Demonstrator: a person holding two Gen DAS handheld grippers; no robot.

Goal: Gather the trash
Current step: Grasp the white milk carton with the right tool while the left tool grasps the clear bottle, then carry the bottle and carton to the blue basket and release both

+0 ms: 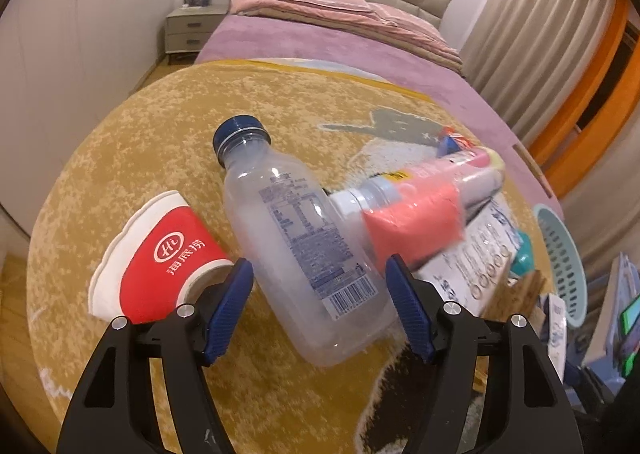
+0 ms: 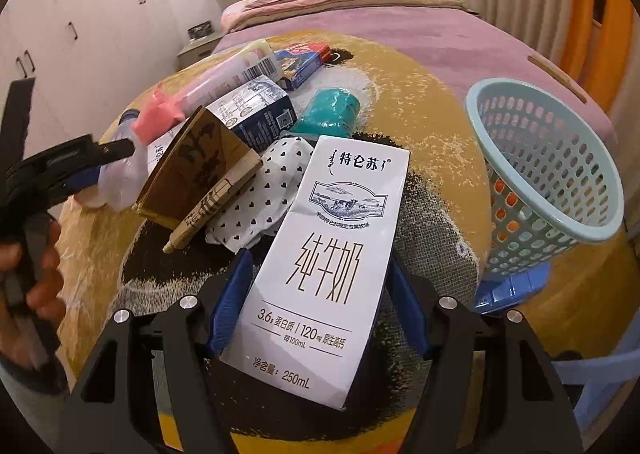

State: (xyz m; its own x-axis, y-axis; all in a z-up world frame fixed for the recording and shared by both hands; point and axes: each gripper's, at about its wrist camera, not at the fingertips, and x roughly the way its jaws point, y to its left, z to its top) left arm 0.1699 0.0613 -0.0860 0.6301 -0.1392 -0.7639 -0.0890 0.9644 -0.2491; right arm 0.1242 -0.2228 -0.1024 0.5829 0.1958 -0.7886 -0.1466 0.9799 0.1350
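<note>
My left gripper (image 1: 320, 282) is open around a clear plastic bottle (image 1: 300, 246) with a blue cap that lies on the yellow rug; its blue pads stand on either side, apart from the bottle. A red and white paper cup (image 1: 156, 258) lies on its side to the left. A pink-labelled bottle (image 1: 420, 210) lies to the right. My right gripper (image 2: 316, 282) is around a white milk carton (image 2: 324, 266), its pads against the carton's sides. A pale blue perforated basket (image 2: 548, 170) stands to the right.
More trash lies on the rug (image 2: 420, 94): a brown cardboard box (image 2: 200, 170), a dark blue carton (image 2: 256, 110), a heart-patterned wrapper (image 2: 260, 198), a teal packet (image 2: 330, 114), a blue box (image 2: 302, 62). A bed (image 1: 320, 42) lies behind. A blue stool (image 2: 512, 286) is under the basket.
</note>
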